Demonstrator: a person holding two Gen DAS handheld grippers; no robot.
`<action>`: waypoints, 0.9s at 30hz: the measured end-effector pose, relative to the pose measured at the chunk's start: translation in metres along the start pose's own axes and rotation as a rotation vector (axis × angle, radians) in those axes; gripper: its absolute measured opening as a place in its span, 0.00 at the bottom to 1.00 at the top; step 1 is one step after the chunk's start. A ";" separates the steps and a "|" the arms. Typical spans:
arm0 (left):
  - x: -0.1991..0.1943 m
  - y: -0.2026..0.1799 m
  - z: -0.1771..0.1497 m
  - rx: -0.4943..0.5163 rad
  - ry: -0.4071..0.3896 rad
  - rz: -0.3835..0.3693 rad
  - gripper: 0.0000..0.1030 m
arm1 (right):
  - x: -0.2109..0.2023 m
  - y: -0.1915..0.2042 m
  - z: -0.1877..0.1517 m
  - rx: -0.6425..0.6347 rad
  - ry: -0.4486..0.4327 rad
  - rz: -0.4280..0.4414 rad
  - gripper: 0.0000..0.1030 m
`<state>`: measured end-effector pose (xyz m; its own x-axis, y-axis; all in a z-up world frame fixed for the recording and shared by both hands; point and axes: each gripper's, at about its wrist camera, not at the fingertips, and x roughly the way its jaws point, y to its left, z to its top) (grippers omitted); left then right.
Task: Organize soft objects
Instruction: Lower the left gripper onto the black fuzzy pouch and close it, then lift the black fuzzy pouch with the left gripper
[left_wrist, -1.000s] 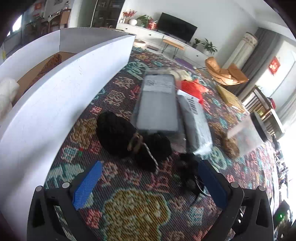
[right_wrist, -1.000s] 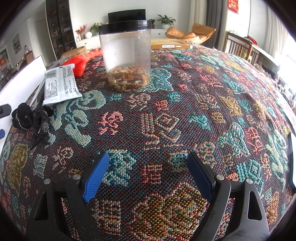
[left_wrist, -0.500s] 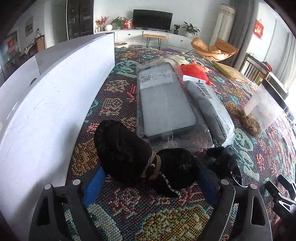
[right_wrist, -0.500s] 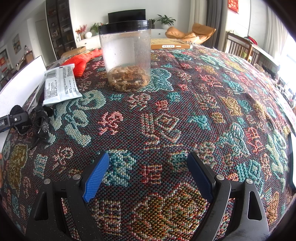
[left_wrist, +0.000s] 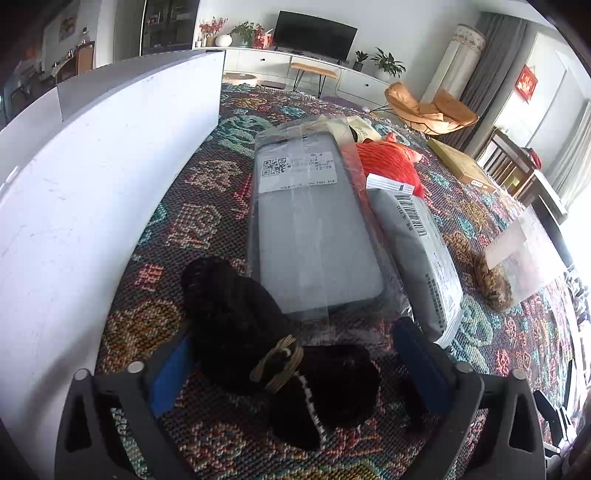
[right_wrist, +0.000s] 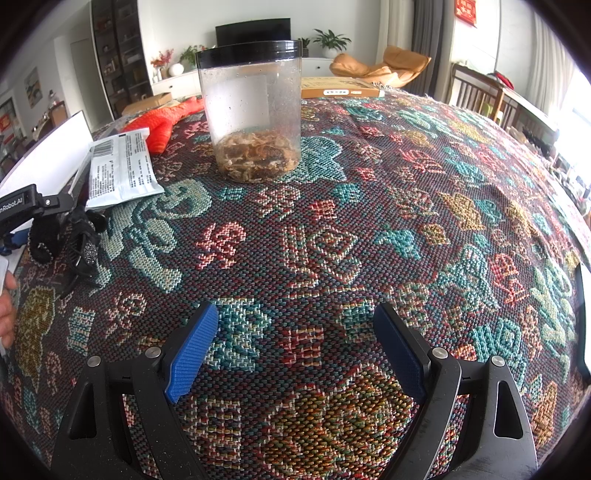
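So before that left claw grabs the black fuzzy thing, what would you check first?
1. Black fuzzy bundle sits between the left gripper pads: ok.
2. Jaws closing, pads pressing yet: cannot tell.
3. Plastic-wrapped grey package clear of the jaws: not ok, its wrap lies close by the right pad.
4. White box within reach beside the bundle: ok.
5. Right gripper open, holding nothing, out of the way: ok.
6. Black tangle beside the bundle won't be dragged along: cannot tell.
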<state>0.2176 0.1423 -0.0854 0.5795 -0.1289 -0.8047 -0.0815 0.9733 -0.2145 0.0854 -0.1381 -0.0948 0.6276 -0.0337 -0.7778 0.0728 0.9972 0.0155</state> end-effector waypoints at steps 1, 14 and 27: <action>-0.004 0.001 -0.003 0.014 0.007 0.029 0.70 | 0.000 0.000 0.000 0.000 0.000 0.000 0.86; -0.060 -0.025 -0.055 0.364 0.137 -0.098 0.66 | 0.000 0.000 0.000 0.000 0.000 0.000 0.86; -0.064 0.015 -0.056 0.129 0.106 -0.119 0.91 | -0.001 0.000 -0.001 0.000 0.000 0.001 0.86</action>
<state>0.1341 0.1550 -0.0678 0.4900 -0.2570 -0.8330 0.0913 0.9654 -0.2442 0.0847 -0.1382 -0.0948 0.6279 -0.0331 -0.7776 0.0722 0.9973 0.0160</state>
